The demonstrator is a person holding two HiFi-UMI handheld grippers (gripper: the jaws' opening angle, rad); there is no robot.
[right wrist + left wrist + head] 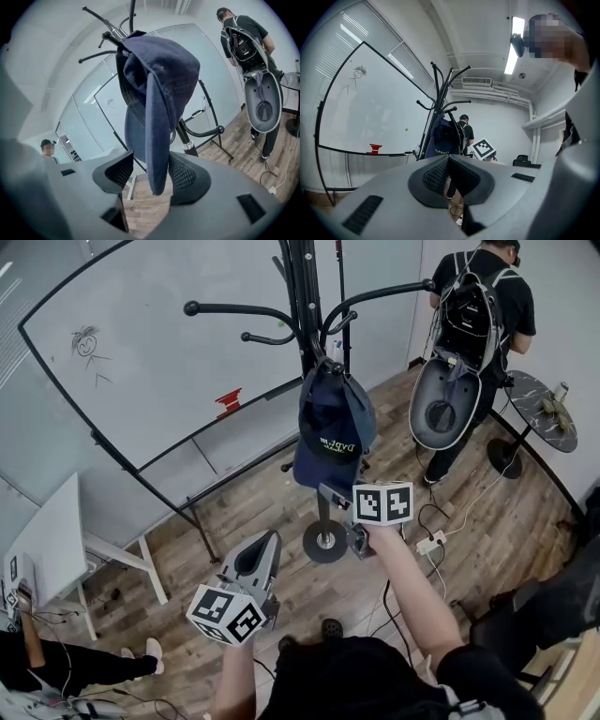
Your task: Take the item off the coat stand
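Cap point(157, 84) hangs on the stand point(305, 296), far side, its brim between my right claw's point(150, 173) parted pads, not pinched yet. Left claw point(265, 545) waits clenched and empty, near left. Next, I'd judge: clamp the brim, then lift it off the hook.

A whiteboard point(141, 352) stands on the wood-plank floor point(253, 507), a round table point(525, 390) well apart.

Black short-sleeved top point(370, 679), grey left hand-held gripper point(265, 542), grey right hand-held gripper point(330, 493); black-and-white square-marker cube point(382, 503) on each
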